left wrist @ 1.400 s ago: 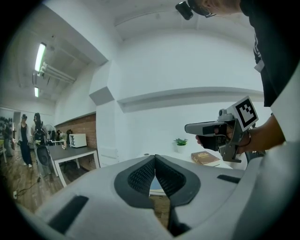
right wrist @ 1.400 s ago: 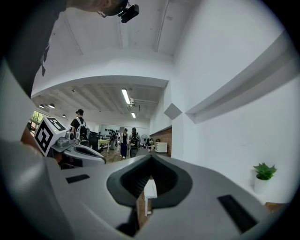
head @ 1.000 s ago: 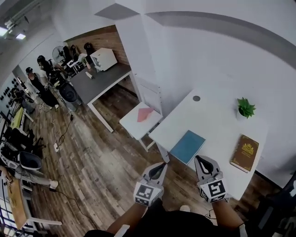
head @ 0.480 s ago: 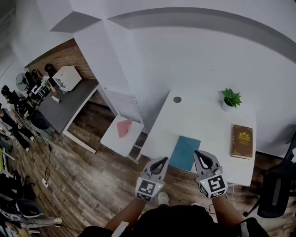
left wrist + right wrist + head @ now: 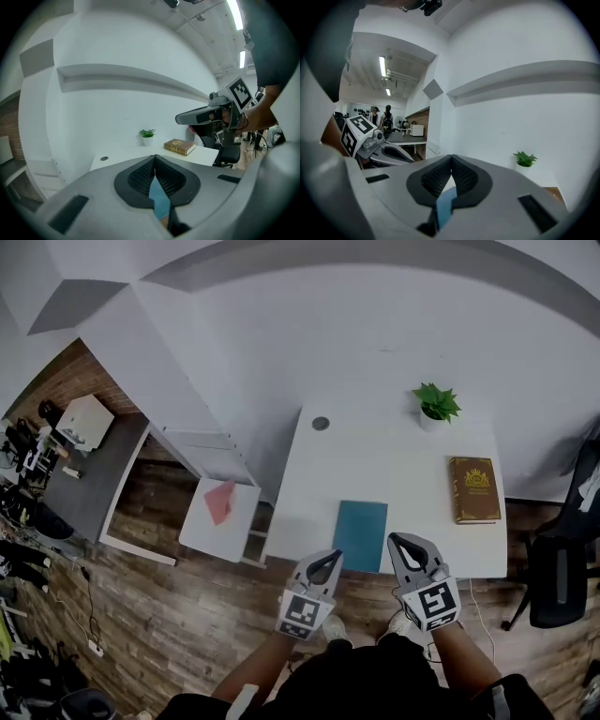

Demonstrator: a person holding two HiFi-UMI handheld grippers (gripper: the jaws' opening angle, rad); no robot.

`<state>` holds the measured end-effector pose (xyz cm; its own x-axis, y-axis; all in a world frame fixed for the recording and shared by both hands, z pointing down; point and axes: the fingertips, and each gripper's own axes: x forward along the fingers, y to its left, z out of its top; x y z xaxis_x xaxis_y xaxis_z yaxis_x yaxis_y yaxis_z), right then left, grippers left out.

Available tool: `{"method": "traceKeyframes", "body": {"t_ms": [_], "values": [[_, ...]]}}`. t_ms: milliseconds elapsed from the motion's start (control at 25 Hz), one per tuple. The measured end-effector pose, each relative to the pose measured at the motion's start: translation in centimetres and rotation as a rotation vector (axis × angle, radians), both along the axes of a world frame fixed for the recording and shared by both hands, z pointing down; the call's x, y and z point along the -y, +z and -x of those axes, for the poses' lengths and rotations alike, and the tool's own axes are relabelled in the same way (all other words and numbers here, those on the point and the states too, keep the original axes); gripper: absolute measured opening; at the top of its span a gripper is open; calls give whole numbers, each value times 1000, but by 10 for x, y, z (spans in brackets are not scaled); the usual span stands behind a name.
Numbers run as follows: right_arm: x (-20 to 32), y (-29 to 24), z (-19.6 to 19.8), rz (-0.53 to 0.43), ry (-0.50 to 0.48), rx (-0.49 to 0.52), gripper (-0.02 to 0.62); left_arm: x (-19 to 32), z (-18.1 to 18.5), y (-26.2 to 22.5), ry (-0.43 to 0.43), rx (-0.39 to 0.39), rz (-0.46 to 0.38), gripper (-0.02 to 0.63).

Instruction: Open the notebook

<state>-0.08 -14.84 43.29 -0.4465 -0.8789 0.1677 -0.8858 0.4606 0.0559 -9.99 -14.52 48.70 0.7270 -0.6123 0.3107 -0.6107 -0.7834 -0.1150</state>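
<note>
The approach is in hand: the teal notebook [image 5: 360, 534] lies closed and untouched at the near edge of the white desk [image 5: 394, 465]. The left tongs [image 5: 330, 559] and right tongs [image 5: 398, 540] hover just short of it, both pressed together and empty (the notebook shows beyond their tips). Next, one pair probably needs to catch the cover's edge.

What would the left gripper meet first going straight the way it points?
Probably the teal notebook, at the near edge of the white table; height of the left gripper is unclear.
</note>
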Motion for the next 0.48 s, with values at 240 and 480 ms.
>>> {"method": "traceKeyframes", "body": {"t_ms": [240, 480], "values": [[6, 18, -22, 46, 8, 4, -6, 5, -33, 25, 27, -3, 59, 7], [8, 30, -38, 71, -5, 16, -6, 1, -59, 53, 62, 63, 64, 8]]}}
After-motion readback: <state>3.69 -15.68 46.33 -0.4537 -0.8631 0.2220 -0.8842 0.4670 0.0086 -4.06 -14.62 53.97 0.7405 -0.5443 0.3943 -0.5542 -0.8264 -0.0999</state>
